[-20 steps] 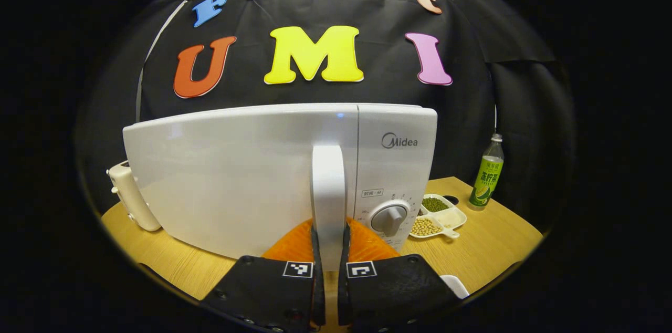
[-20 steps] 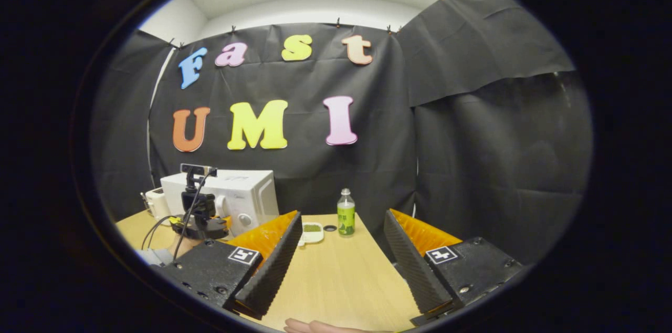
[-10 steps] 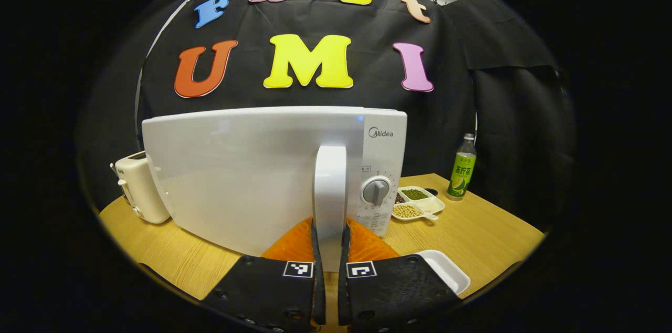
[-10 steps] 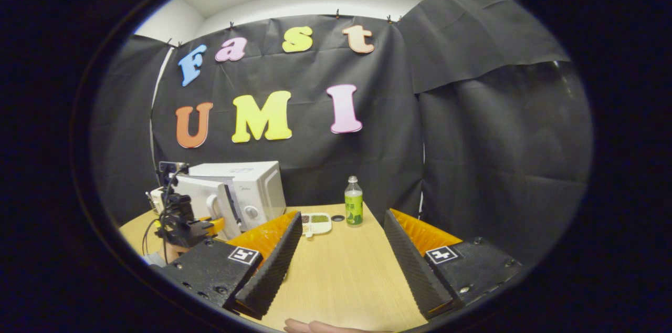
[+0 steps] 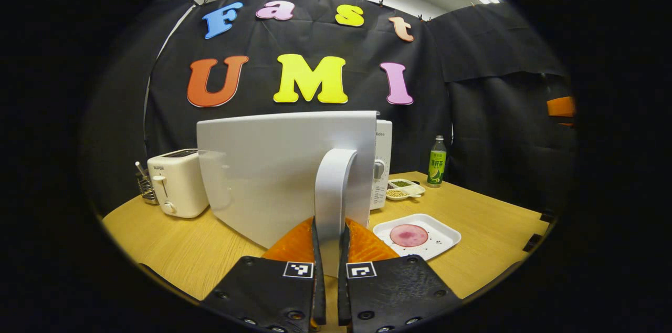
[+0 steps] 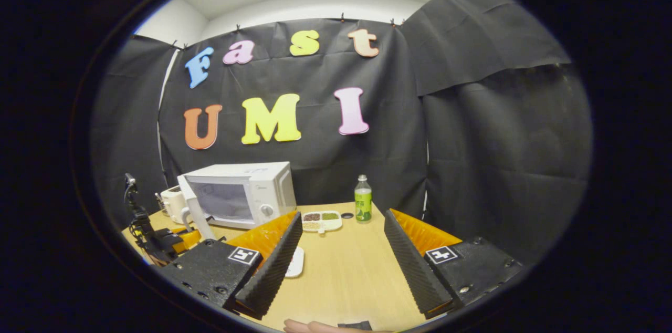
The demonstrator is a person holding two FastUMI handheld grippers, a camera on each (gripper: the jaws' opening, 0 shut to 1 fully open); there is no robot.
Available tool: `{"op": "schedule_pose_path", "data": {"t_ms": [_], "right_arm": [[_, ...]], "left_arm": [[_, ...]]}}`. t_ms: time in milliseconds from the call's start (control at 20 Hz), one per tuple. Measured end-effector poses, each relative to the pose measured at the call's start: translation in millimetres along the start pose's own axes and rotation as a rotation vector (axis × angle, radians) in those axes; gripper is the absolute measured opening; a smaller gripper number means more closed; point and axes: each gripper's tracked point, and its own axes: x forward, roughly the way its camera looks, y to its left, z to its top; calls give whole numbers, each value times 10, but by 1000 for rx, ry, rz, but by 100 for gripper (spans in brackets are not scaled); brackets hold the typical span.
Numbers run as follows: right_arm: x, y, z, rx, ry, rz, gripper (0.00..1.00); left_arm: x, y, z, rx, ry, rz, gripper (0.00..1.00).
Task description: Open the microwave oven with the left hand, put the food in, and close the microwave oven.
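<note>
The microwave door (image 5: pixel 278 175) is a stiff, light panel that should swing easily on its hinge, so it needs only a steady pull. Its upright handle (image 5: pixel 332 191) is the place to hold, and the left gripper (image 5: pixel 329 249) is pinching that handle low down, both fingers pressed on it. The handle's long axis runs 12 to 6 o'clock; the door stands partly open, its outer face toward the left gripper view. In the right gripper view the microwave oven (image 6: pixel 239 194) sits at 9 o'clock on the wooden table (image 6: pixel 341 270), with its cavity exposed.

The food, a flat pink slice (image 5: pixel 409 235), looks soft and slippery; better to lift its white tray (image 5: pixel 446 236) by the rim. It lies at 4 o'clock of the door.

The right gripper (image 6: pixel 341 262) hovers spread wide, holding nothing. Farther off stand a toaster (image 5: pixel 176 183), a divided bean dish (image 5: pixel 403 189) and a green bottle (image 5: pixel 436 162).
</note>
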Motion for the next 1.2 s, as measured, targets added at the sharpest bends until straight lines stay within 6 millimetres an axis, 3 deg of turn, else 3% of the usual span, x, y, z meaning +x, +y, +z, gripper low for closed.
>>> {"op": "schedule_pose_path", "data": {"t_ms": [50,200,250,300,350,400,450,500,550,600,700,750,800,850,900,1100,1200], "right_arm": [[-48,45,12,-6,-5,4,100],[-136,156,7,-21,-14,13,100],[-153,200,5,-24,-15,19,100],[-163,245,-4,-27,-14,26,100],[-165,286,-14,-31,-11,32,100],[-160,324,-41,-36,-7,36,100],[-142,362,-60,-42,-3,42,92],[-118,397,-87,-48,4,45,100],[-87,424,-121,-54,13,46,100],[-49,457,-165,-58,25,48,100],[10,531,-268,-57,59,56,100],[40,585,-305,-54,75,68,92],[69,636,-335,-54,89,79,92],[104,672,-358,-57,103,85,92],[158,683,-392,-62,117,90,100],[482,729,-512,-96,197,95,100],[674,753,-597,-120,251,106,100]], "left_arm": [[-105,85,-17,4,-5,5,8],[-403,426,-40,5,-18,53,8],[-526,493,-58,4,-14,55,28],[-632,537,-83,5,-7,58,33],[-789,743,-114,18,-3,110,40],[-838,937,-109,33,-3,155,69],[-948,1115,-125,32,5,193,97],[-1099,1151,-169,18,24,207,95],[-1208,1256,-139,20,12,250,89],[-1285,1393,-93,19,-2,283,96],[-1431,1491,-107,5,18,309,97],[-1475,1497,-108,6,12,319,96],[-1570,1557,-58,20,1,337,83],[-1650,1614,-52,32,8,357,91],[-1741,1661,-54,40,13,380,91],[-2075,1734,39,-10,35,432,91],[-2165,1763,182,-39,27,450,91]]}}
